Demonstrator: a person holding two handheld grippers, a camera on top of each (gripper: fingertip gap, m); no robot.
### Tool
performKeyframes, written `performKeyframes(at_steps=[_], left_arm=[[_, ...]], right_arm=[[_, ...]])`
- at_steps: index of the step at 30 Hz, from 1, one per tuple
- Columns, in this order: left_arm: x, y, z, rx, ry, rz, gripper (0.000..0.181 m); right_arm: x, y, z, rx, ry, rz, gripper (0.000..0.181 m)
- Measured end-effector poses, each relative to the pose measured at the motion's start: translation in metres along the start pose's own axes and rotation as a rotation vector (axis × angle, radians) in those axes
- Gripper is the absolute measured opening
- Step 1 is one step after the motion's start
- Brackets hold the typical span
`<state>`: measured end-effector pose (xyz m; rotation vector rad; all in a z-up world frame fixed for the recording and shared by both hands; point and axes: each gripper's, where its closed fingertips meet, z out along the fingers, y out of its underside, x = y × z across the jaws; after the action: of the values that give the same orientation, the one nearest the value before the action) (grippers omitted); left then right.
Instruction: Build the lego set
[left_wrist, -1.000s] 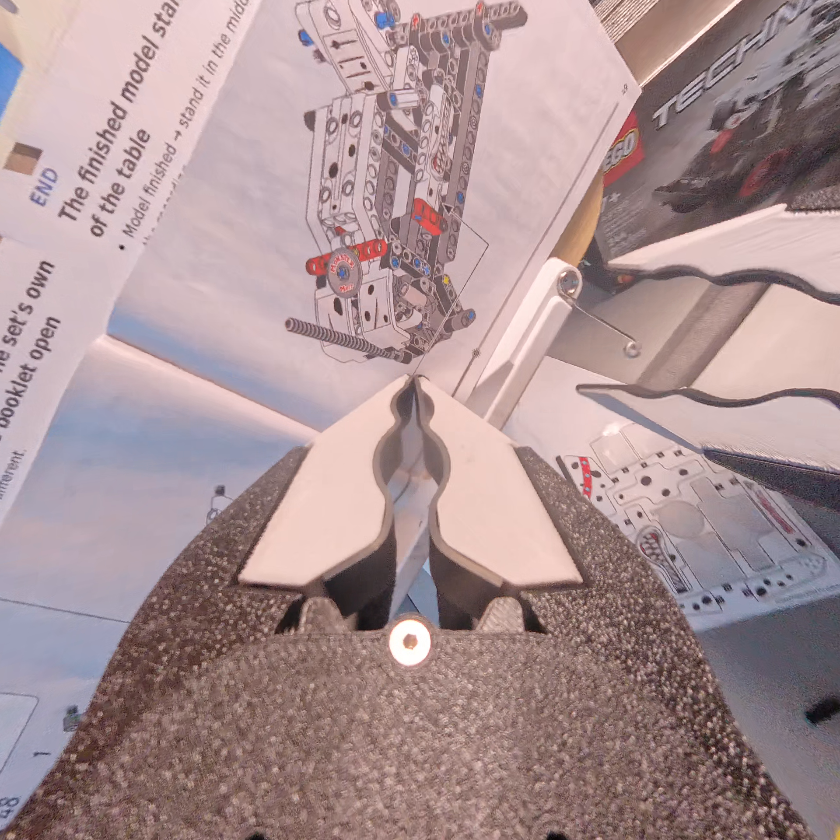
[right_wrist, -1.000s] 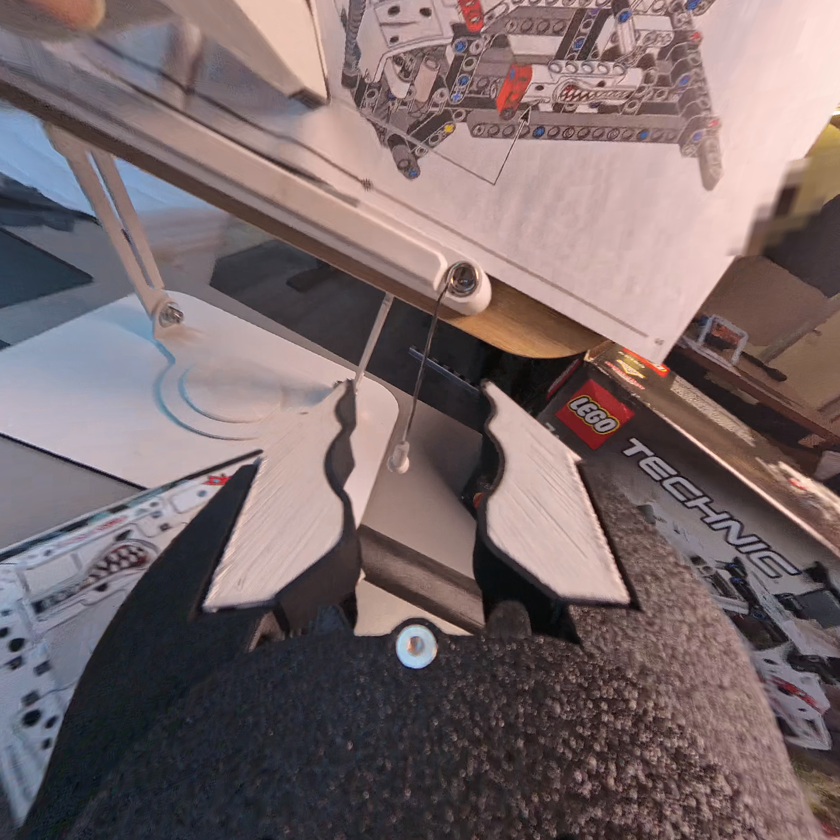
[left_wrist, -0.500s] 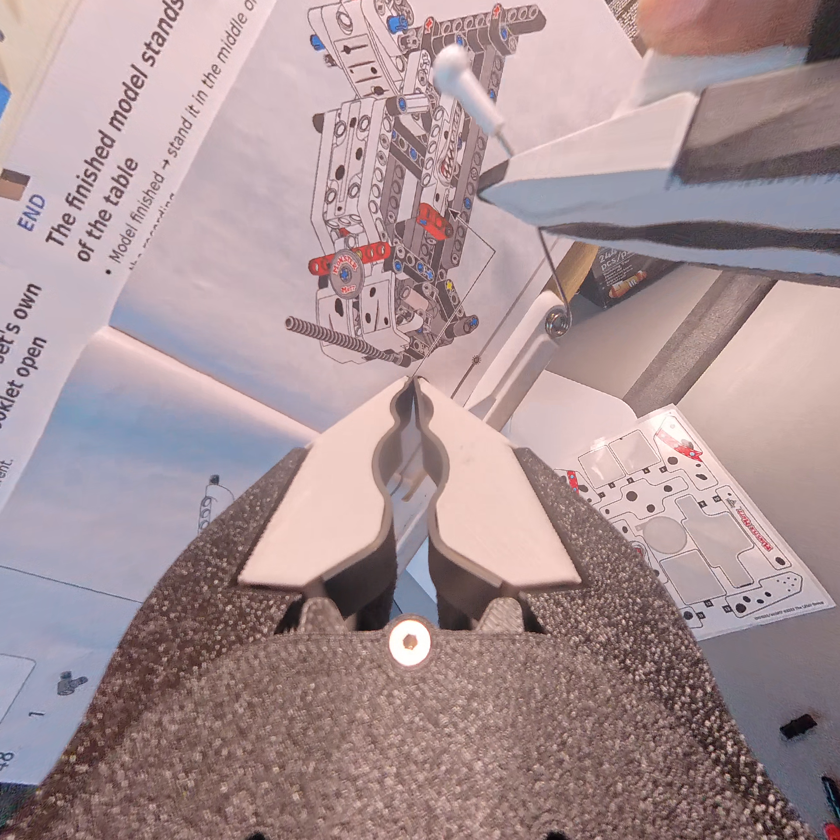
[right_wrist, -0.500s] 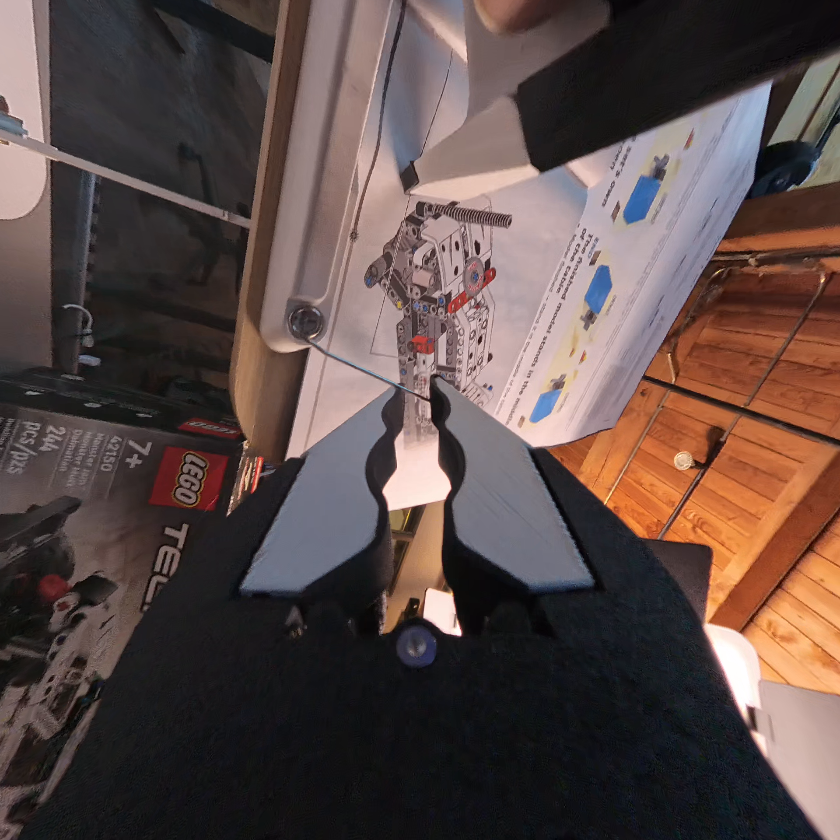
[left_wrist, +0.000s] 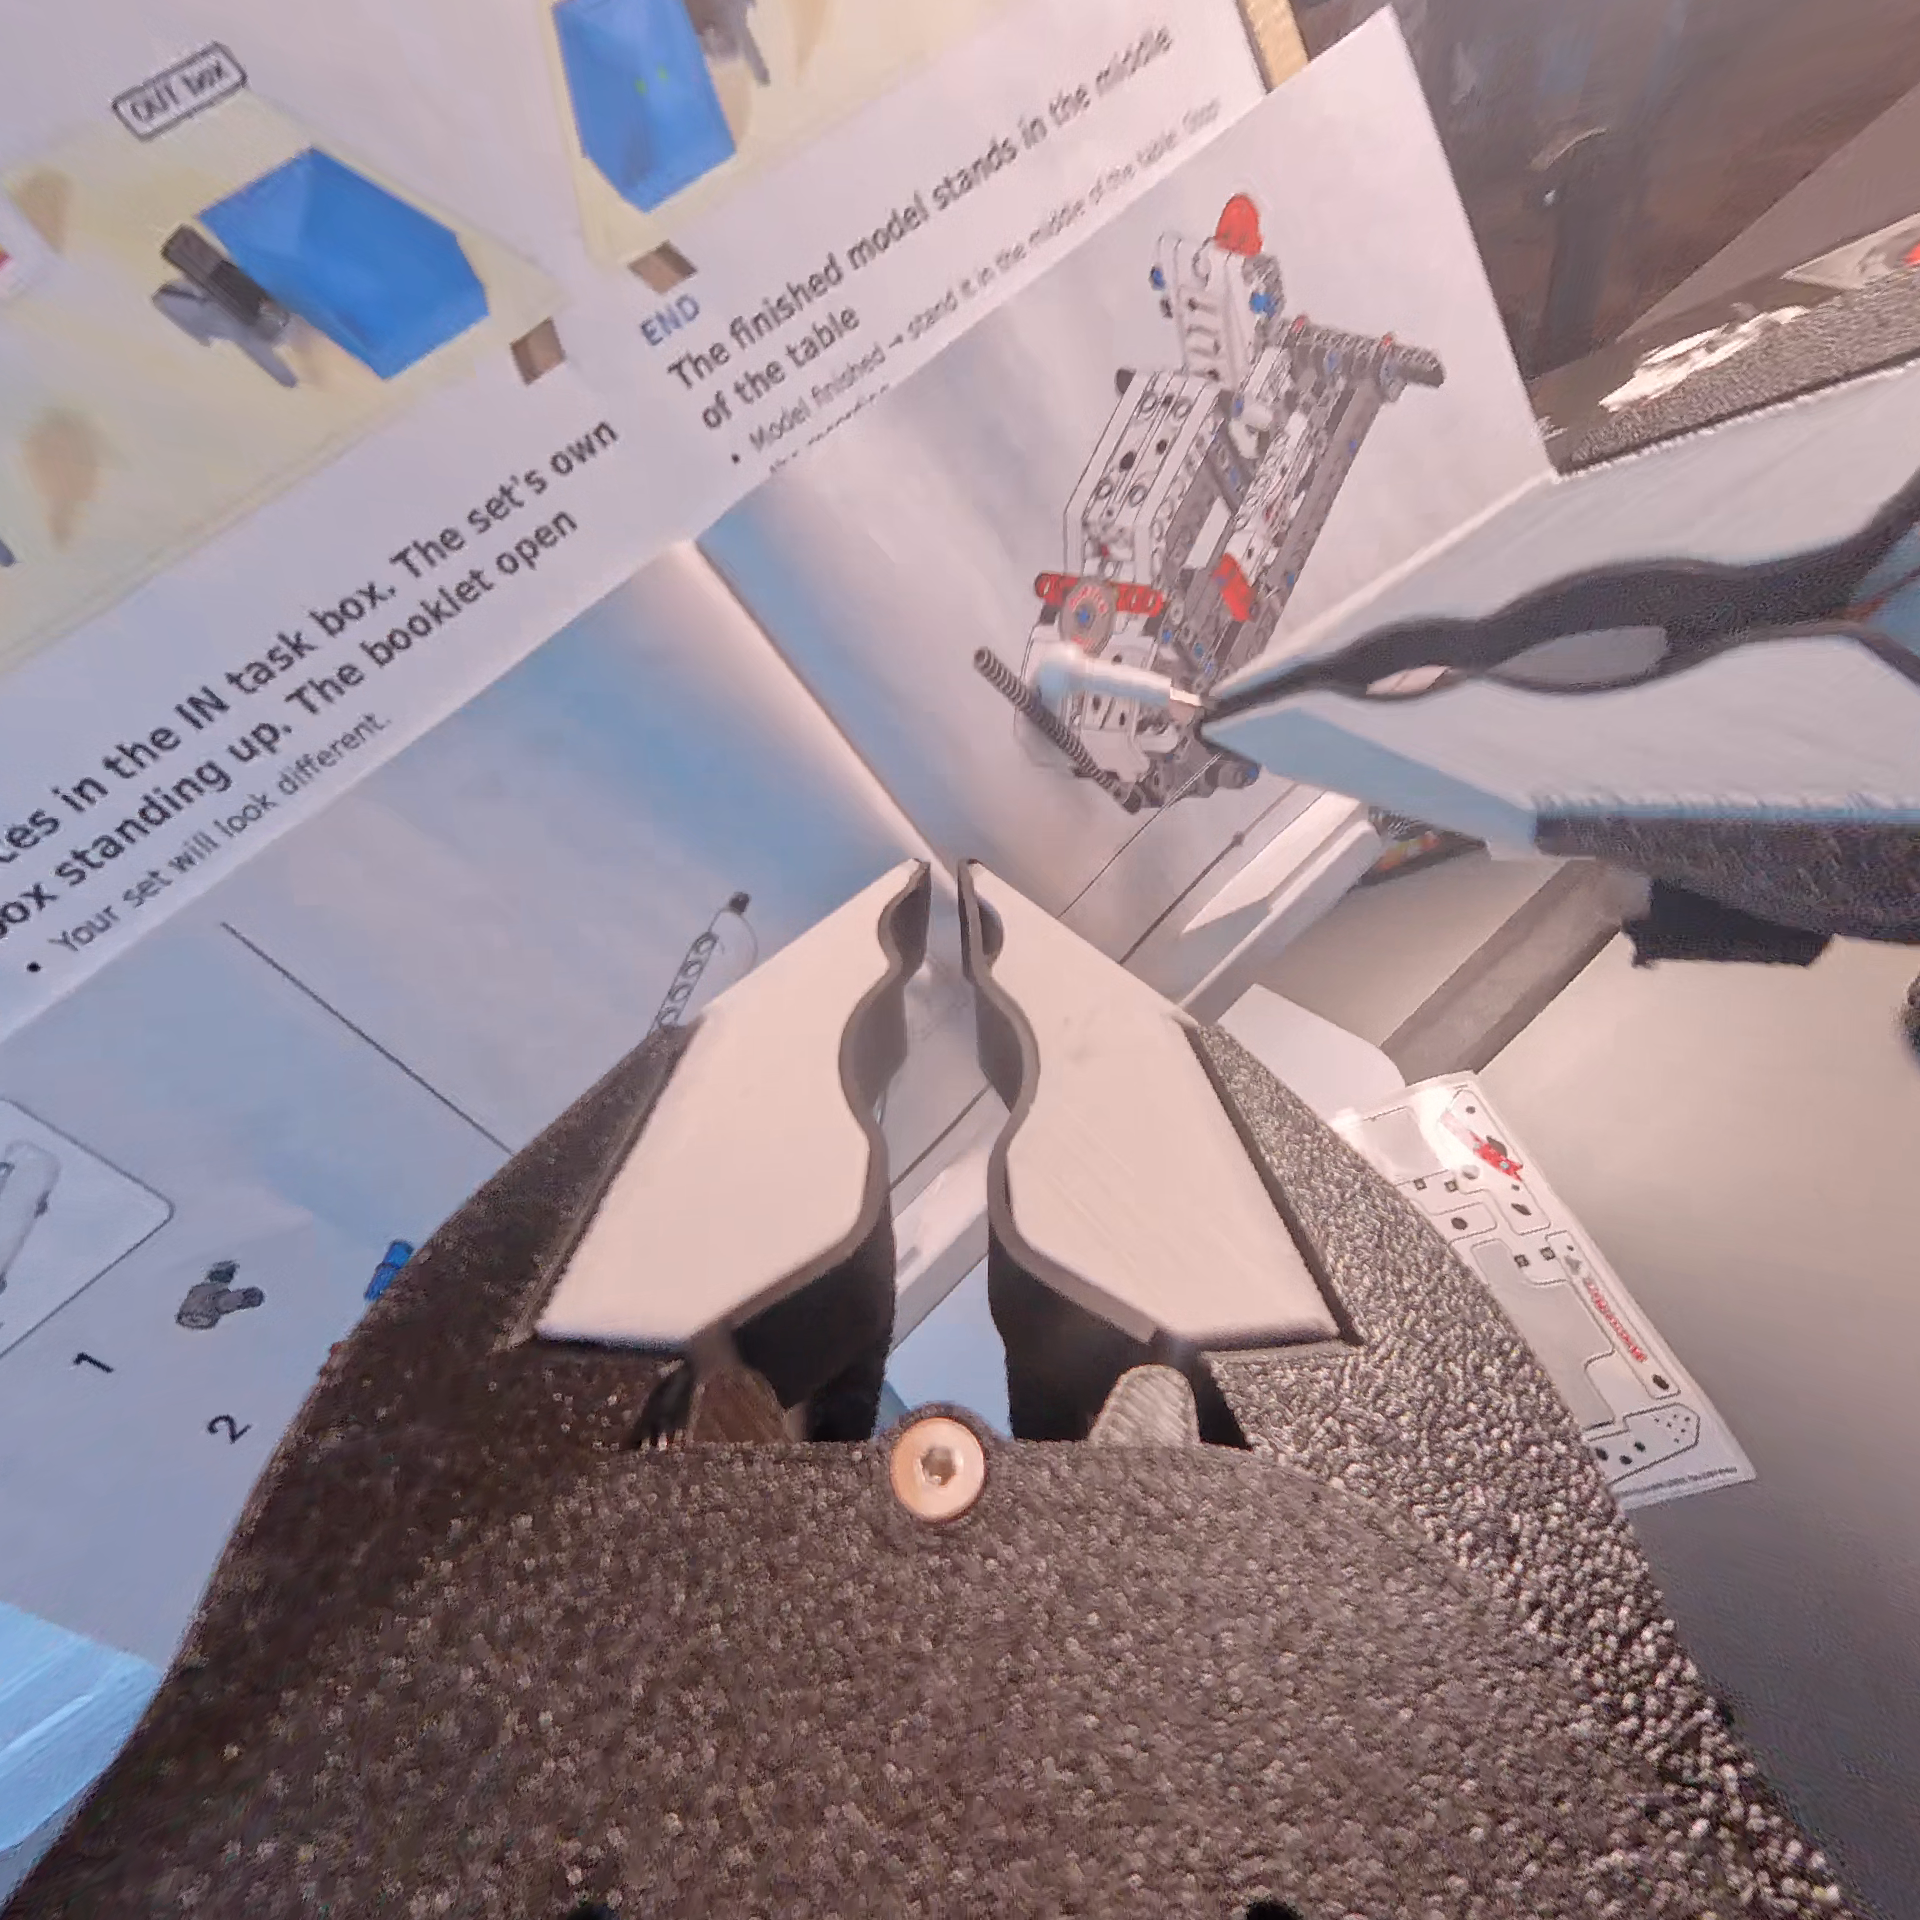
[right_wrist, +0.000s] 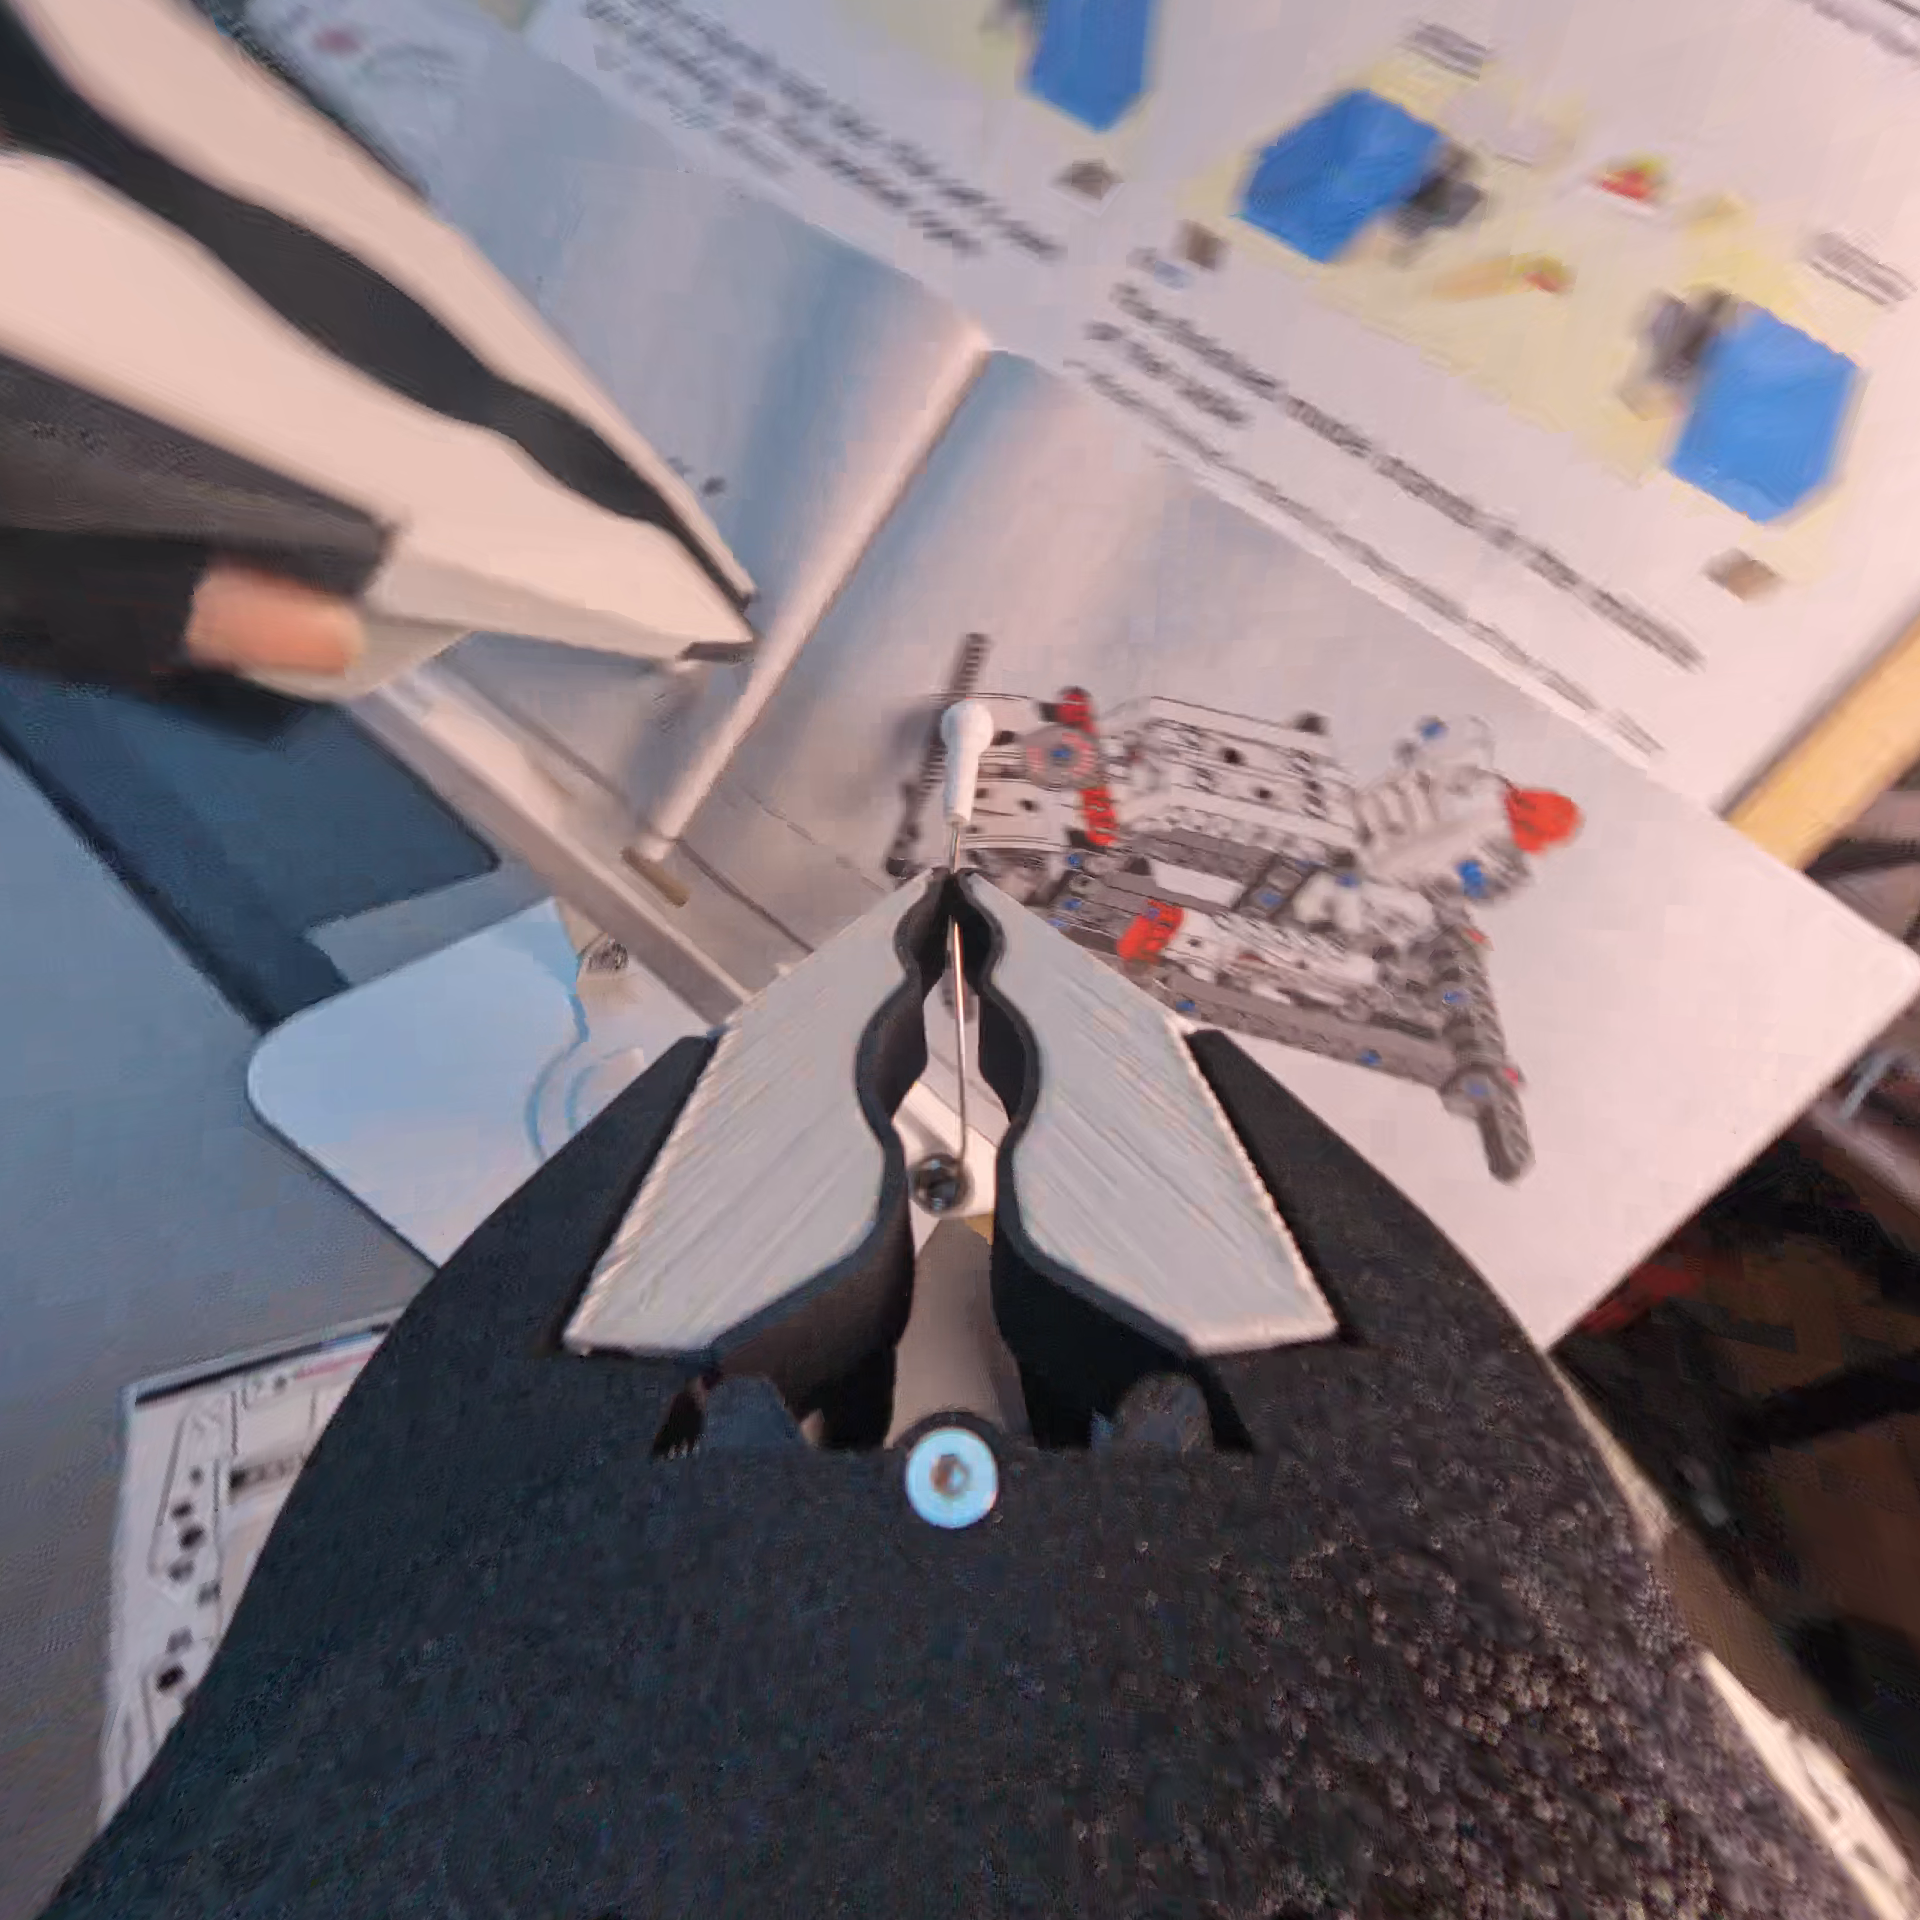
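The instruction booklet (left_wrist: 1195, 499) stands open on a white book stand, its right page showing a picture of the built model (right_wrist: 1247, 831). My right gripper (right_wrist: 948, 878) is shut on the stand's thin wire page-holder arm (right_wrist: 958, 997), whose white tip (right_wrist: 964, 748) lies against that page. It also shows in the left wrist view (left_wrist: 1210, 717) at the right, with the white tip (left_wrist: 1091, 675) on the picture. My left gripper (left_wrist: 942, 883) is in front of the booklet's lower middle, jaws together with a narrow slit and nothing between them.
A sticker sheet (left_wrist: 1538, 1278) lies flat on the grey table right of the stand and shows in the right wrist view (right_wrist: 208, 1455). The stand's white base plate (right_wrist: 416, 1081) lies below the booklet. The dark set box (left_wrist: 1714, 260) stands behind at right. Left tips to right tips: about 6 cm.
My right gripper closed on the wire page-holder arm and swung it round onto the front of the right page. My left gripper drew back and left; its tips parted very slightly.
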<state>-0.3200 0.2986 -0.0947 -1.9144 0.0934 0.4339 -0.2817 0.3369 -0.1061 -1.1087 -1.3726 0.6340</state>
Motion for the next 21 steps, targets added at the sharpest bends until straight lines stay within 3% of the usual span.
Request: performKeyframes(at_steps=[3, 10, 13, 16, 21], left_arm=[[-0.006, 0.015, 0.002, -0.025, 0.012, 0.005, 0.003], [-0.019, 0.015, -0.023, 0.110, -0.074, 0.030, 0.004], [-0.022, 0.038, -0.022, 0.059, -0.052, -0.033, 0.020], [-0.013, 0.039, -0.019, 0.080, 0.052, -0.056, 0.001], [-0.009, 0.039, -0.017, 0.040, 0.079, -0.004, 0.000]], right_arm=[[-0.026, 0.007, 0.004, -0.027, 0.015, -0.398, 0.001], [-0.023, 0.006, 0.004, -0.012, 0.039, -0.337, 0.001], [-0.023, 0.007, 0.004, -0.002, 0.040, -0.303, 0.002], [-0.023, 0.007, 0.005, -0.009, 0.065, -0.299, 0.002], [-0.023, 0.007, 0.005, -0.015, 0.073, -0.278, 0.002]])
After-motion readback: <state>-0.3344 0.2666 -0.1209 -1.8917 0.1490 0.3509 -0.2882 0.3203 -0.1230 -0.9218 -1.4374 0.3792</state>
